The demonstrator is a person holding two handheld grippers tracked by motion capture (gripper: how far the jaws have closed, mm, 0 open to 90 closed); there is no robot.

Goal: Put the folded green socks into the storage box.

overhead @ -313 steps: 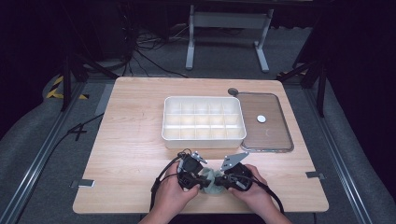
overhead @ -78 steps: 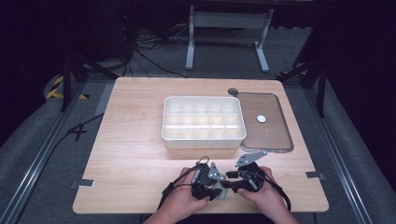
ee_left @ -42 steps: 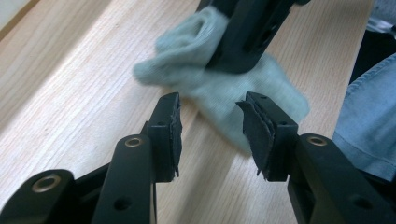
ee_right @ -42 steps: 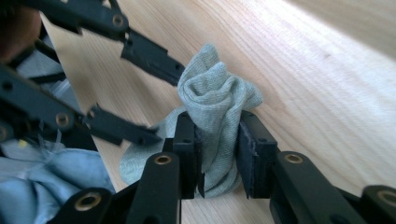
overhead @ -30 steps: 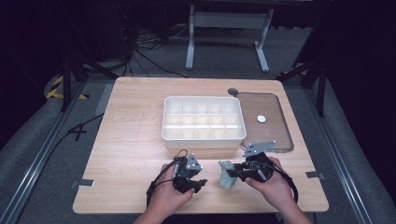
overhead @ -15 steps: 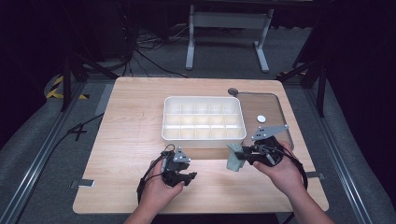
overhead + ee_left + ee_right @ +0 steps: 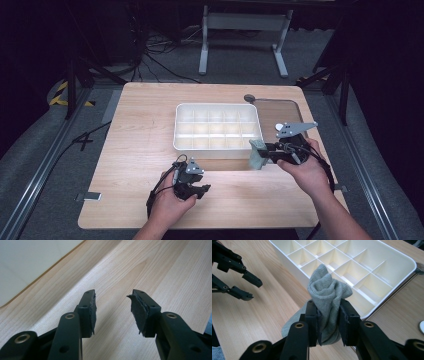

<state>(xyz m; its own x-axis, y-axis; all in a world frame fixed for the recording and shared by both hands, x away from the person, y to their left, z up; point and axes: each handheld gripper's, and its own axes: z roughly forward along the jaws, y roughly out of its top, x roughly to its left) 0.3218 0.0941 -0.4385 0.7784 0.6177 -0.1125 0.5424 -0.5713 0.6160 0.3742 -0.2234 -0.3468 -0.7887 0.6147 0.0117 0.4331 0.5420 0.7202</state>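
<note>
A white box (image 7: pixel 218 125) split into many small compartments sits at the middle of the wooden table; all its cells look bare. My right gripper (image 7: pixel 261 152) is shut on a rolled grey-green sock (image 7: pixel 256 154) and holds it off the table by the box's front right corner. In the right gripper view the sock (image 7: pixel 329 298) bulges up between the jaws with the box (image 7: pixel 362 262) behind it. My left gripper (image 7: pixel 200 190) stands open near the table's front, left of centre. Its pads (image 7: pixel 93 311) hold nothing above bare wood.
A clear lid (image 7: pixel 287 117) lies flat on the table to the right of the box, with a small dark round piece (image 7: pixel 249 97) at its far left corner. In the right gripper view the left gripper (image 7: pixel 244 287) shows at the upper left.
The two grippers held the sock together near the front edge. The left one let go and drew left. The right one carried the sock up and right toward the box.
</note>
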